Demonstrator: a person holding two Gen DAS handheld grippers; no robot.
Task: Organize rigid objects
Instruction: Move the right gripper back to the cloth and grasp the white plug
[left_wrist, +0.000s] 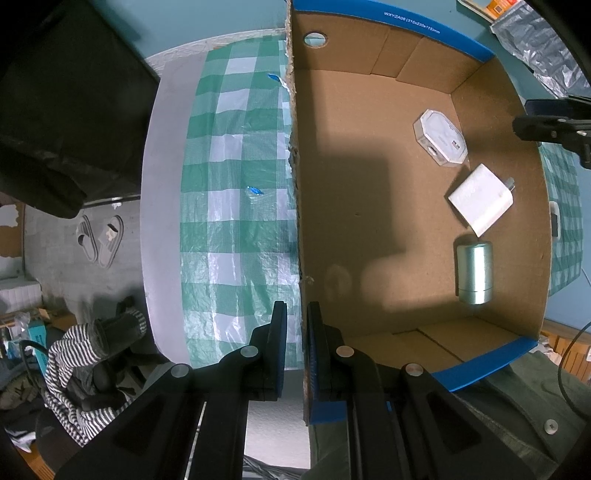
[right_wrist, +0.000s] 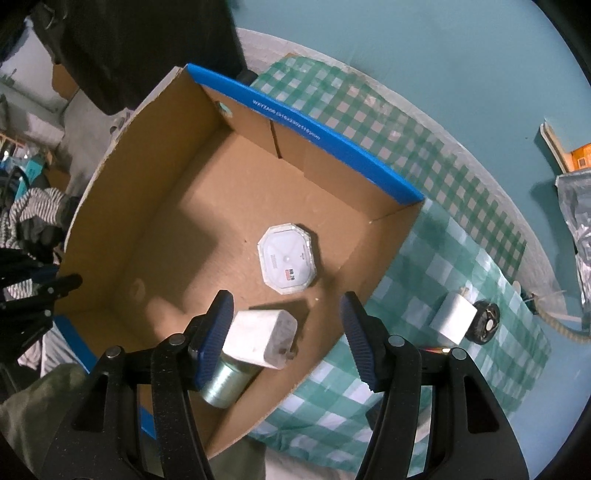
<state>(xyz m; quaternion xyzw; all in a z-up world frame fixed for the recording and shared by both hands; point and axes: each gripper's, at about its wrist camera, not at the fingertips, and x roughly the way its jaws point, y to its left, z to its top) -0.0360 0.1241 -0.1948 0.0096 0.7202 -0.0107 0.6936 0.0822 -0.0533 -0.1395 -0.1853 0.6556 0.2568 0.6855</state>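
Cardboard box (right_wrist: 110, 206) sits on checked cloth (right_wrist: 424, 258); left gripper (left_wrist: 297, 332) clamps its wall. Inside: octagonal case (right_wrist: 287, 258), white charger (right_wrist: 260, 341), metal cylinder (right_wrist: 225, 384). Right gripper (right_wrist: 288, 332) wide, empty. Risk: second charger (right_wrist: 452, 319) touches black disc (right_wrist: 485, 326); grabbing one knocks the other.

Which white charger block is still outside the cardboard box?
The smaller white charger on the checked cloth, beside a black disc; the other charger lies inside the box.
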